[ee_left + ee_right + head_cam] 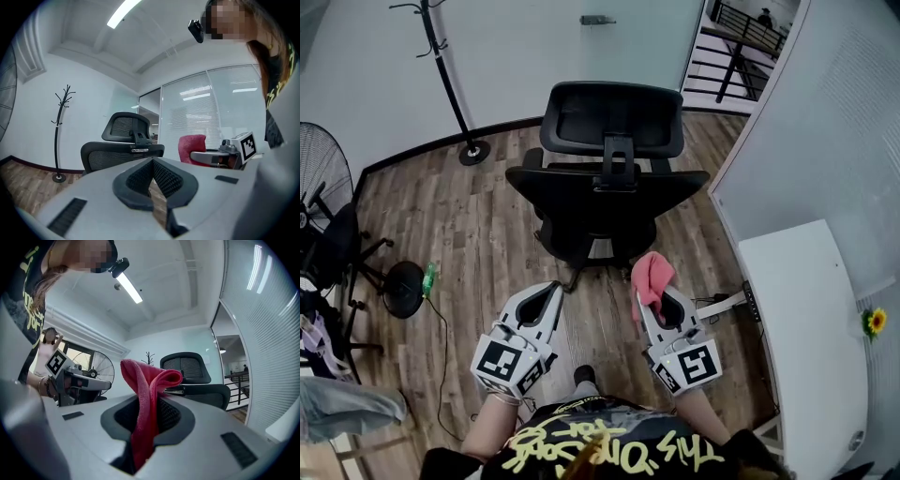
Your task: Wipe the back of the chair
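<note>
Black office chair (581,202) is noted on the wood floor (441,206), its back just beyond both grippers. Red cloth (652,275) is clamped between the jaws of the right gripper (649,298). Left gripper (553,291) is held with its jaws closed together, nothing between them.

Bright, even office light comes from ceiling strip lights (129,287), and their reflections streak the glass partition (206,101). Shadows under the office chair (609,187) are faint. Both gripper views bow strongly, with black corners. The red cloth (145,399) blurs nearest the lens.
</note>
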Demonstrator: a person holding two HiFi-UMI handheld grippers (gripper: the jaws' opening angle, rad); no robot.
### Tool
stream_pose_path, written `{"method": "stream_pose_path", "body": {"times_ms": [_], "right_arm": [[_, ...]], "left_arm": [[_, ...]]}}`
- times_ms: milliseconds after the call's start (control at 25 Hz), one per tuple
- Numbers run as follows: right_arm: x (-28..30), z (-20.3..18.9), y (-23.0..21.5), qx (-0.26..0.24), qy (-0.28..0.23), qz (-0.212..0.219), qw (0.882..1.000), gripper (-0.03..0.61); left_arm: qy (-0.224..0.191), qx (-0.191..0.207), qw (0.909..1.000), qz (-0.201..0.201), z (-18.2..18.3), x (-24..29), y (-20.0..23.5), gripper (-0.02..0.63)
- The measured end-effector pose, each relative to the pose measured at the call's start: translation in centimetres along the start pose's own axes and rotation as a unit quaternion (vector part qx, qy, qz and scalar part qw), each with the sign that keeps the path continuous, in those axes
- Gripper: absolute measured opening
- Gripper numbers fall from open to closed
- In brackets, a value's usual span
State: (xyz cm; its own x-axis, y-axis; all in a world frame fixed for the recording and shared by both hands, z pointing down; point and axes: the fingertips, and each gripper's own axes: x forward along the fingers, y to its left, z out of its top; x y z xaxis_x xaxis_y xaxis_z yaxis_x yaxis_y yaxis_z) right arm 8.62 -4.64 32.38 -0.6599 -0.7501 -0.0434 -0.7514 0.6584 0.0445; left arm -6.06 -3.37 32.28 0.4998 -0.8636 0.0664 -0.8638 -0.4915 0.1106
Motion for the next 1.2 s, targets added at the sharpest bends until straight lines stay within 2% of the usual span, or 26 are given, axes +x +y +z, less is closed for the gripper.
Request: {"method": "stream_pose_path", "body": {"times_ms": [320,560,800,1000,1200], "right_arm": [[1.7,-0.1,-2.9,0.004,-0.004,-0.016,1.000,0.066],[1.5,-1.1,-6.9,-0.004,-0.007,-0.023,1.000,0.066],[1.5,-3.2,-16.3,-0.025,0.002,-0.089,0.996,0.066],[3.0,-4.0,-24.0,-0.072,0.023,-0.150,0.986,0.066],[4.9,-6.3,-30.4,-0.071,0.034,-0.186,0.979,0.064]], "left_arm": [[0.003,0.002,0.9999,-0.014,0.2,3.4,0.7,-0.006],[0.001,0.004,0.9999,0.010,-0.1,5.2,0.6,-0.006],[0.004,0.007,0.9990,0.043,0.1,6.2,0.2,-0.006],[0.005,0.011,0.9982,0.059,0.8,6.5,-0.3,-0.006],[0.009,0.011,0.9968,0.078,0.2,6.7,-1.0,-0.006]]}}
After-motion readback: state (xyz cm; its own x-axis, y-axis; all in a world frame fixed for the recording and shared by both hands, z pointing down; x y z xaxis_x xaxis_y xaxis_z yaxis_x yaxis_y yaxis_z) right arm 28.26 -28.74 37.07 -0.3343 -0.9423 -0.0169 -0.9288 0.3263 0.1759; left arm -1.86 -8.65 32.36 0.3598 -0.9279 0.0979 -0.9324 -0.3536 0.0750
